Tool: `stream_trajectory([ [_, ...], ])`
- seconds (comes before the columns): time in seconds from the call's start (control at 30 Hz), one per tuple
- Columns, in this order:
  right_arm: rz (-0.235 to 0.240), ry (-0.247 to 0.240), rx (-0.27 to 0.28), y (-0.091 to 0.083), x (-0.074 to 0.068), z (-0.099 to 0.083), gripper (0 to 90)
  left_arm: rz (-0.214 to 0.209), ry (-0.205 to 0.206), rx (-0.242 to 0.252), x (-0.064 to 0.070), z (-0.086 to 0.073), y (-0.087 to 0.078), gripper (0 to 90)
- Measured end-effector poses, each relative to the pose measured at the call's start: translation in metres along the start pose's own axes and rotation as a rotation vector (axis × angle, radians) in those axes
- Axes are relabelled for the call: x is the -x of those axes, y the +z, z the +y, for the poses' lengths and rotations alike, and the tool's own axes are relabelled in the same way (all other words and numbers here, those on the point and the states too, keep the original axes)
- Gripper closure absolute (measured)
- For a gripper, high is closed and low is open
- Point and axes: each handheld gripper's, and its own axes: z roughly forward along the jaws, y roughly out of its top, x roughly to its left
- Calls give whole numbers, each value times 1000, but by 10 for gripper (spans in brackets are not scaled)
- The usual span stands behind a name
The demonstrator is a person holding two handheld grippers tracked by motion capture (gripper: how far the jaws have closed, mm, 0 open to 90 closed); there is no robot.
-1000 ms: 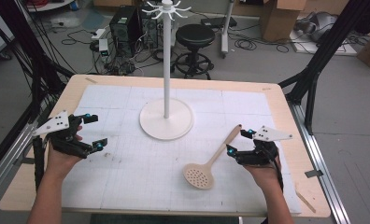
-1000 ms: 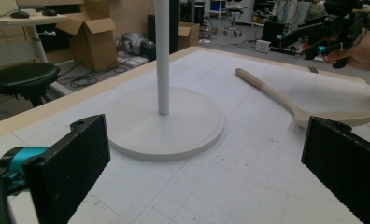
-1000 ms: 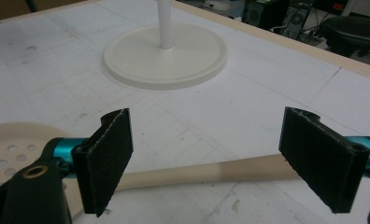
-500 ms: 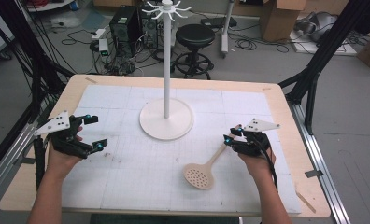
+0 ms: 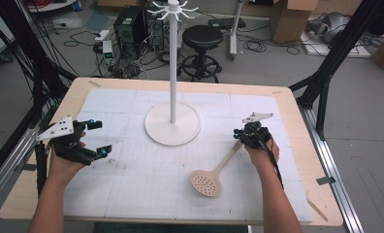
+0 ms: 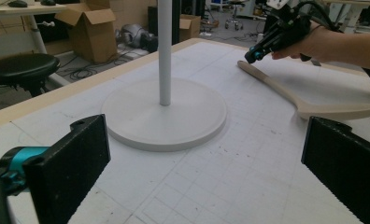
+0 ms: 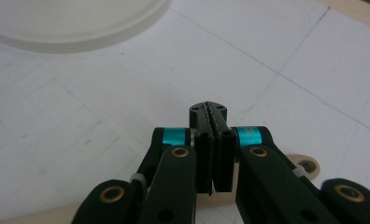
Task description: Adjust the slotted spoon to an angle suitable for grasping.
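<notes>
The right tongs [image 5: 242,134] hung at the right side of the counter [image 5: 296,145], their jaws pressed together with nothing between them, as the right gripper view showed. They sat right above the far tip of a wooden slotted spoon's [image 5: 214,172] handle; whether they touched it could not be told. In the right gripper view the handle's end, with its hanging hole, peeked out just below and behind the closed tongs [image 7: 212,148].

The spoon lay flat on the white gridded mat, its long axis running diagonally: handle end away from the person and to the right, perforated bowl nearer the person and toward the middle. The right hand was by far the nearer one.

The left tongs [image 5: 94,138] were held well apart from the spoon at the left of the counter, jaws spread wide and empty.

Between the two hands, farther back, stood a white hook stand [image 5: 172,73] on a round base. Its hooks at the top carried nothing. No containers were on the counter.
</notes>
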Motion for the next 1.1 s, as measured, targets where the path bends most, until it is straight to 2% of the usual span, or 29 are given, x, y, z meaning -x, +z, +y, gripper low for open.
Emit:
stream_trajectory([
  [0.13,-12,34,-65,11,8,-8,895,-1,0,2,0,0,0,17],
  [0.43,-4,62,-77,4,11,-16,897,-2,0,3,-1,0,-1,17],
  [0.63,0,96,-68,-9,10,-28,896,-2,2,-1,0,0,0,17],
  [0.83,8,104,-59,-23,5,-41,897,-2,3,-8,0,0,0,17],
  [0.97,20,109,-41,-32,3,-52,897,-4,2,-9,0,-1,1,17],
  [1.1,30,134,-17,-40,2,-62,897,-5,3,-12,1,-1,2,17],
])
